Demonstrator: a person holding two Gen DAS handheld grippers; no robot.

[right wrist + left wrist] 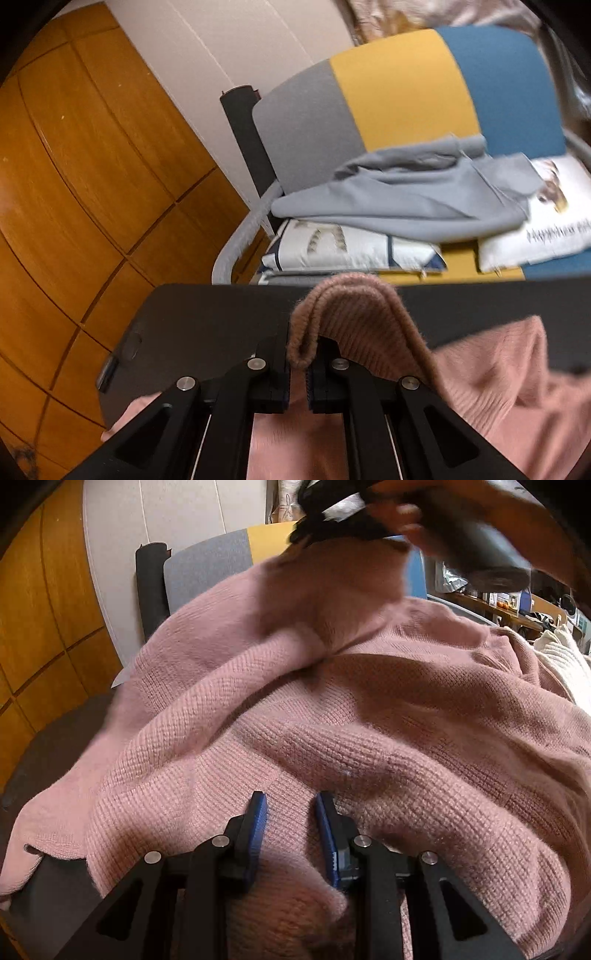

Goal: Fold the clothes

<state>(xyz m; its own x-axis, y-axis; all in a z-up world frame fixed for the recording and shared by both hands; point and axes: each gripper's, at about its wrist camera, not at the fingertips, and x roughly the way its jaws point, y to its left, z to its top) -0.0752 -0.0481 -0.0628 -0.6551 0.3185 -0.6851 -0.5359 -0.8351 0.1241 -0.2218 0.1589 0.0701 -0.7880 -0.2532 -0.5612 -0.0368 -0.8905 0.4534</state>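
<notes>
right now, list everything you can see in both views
sweater: one, pink knit, spread over the table, ribbed edge lifted
table: one, black, under the sweater
chair: one, grey, yellow and blue back, behind the table
grey garment: one, lying on the chair's cushions
cushions: two, white with prints, on the chair seat
cream knit: one, at the right edge past the sweater
floor: orange wood
left gripper: black with blue pads, jaws apart over the sweater
right gripper: black, shut on the sweater's ribbed edge
</notes>
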